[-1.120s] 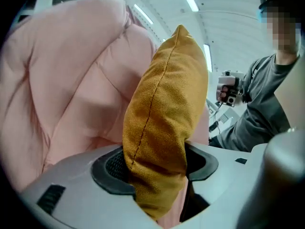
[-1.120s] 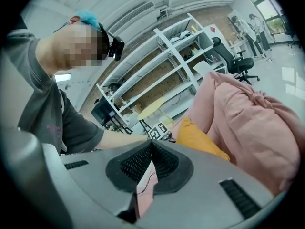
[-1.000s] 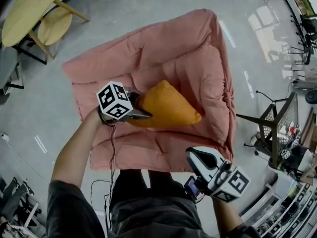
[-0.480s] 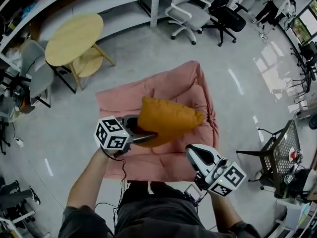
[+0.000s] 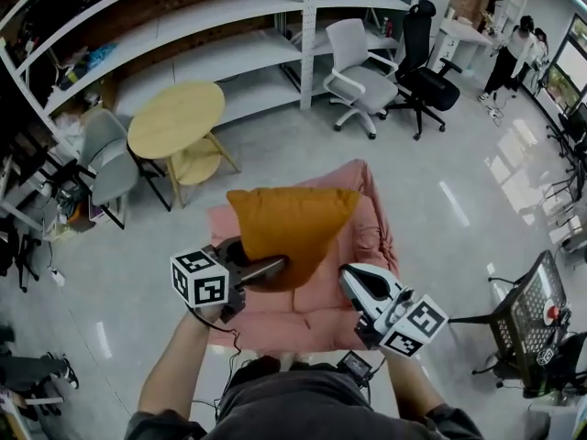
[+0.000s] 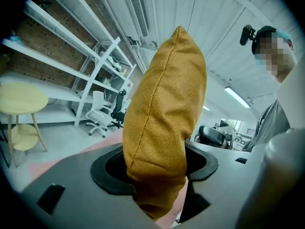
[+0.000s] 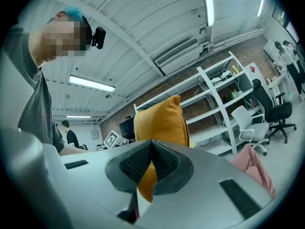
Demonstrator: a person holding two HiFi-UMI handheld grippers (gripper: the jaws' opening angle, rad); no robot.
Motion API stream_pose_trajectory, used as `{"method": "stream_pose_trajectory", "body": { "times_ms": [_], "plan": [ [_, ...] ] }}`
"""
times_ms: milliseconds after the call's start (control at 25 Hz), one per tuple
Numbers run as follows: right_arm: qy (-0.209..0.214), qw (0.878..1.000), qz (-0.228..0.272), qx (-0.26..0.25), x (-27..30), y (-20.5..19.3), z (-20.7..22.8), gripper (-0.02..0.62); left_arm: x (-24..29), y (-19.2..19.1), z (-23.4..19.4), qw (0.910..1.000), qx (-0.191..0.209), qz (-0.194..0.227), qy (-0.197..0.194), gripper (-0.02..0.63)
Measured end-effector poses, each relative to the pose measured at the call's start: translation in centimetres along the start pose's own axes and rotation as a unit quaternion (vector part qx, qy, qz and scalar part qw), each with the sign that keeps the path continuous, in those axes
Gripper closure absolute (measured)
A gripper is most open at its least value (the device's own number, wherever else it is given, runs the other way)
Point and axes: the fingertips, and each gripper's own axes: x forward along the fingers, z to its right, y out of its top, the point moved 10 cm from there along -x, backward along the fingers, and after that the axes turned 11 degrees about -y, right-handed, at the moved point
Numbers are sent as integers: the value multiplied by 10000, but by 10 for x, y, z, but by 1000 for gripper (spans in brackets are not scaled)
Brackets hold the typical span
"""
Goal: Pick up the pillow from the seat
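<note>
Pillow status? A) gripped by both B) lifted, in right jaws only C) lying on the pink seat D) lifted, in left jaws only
D: the orange pillow is up off the pink seat, pinched at its lower edge by the left gripper; the right gripper sits apart from it, jaws together on nothing.

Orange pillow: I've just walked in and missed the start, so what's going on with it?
A person holds a gripper in each hand. The left gripper is clamped on the lower edge of the orange pillow, which hangs in the air above the pink seat, clear of it. The right gripper is beside it with its jaws together and nothing in them.
</note>
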Motion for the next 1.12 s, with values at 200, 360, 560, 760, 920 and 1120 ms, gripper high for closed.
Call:
{"method": "stream_pose_trajectory", "body": {
  "times_ms": [200,360,560,760,920,1120],
  "plan": [
    [95,9999,109,-86,2,9,-17,588,-26,22,30,9995,159,244,150,310],
    [33,9998,152,-154,8,16,-32,588,-42,35,35,9988,130,434,181,310],
    [15,9998,81,-194,17,19,-46,588,-48,37,34,9984,57,548,116,308],
    [-11,9997,42,-245,26,22,-52,587,-42,25,26,9981,-127,595,28,307],
    [-6,9996,-36,-282,26,23,-54,588,-41,18,24,9979,-209,606,27,305],
    [19,9995,-120,-283,22,21,-56,588,-42,15,27,9974,-197,685,91,305]
  ]
}}
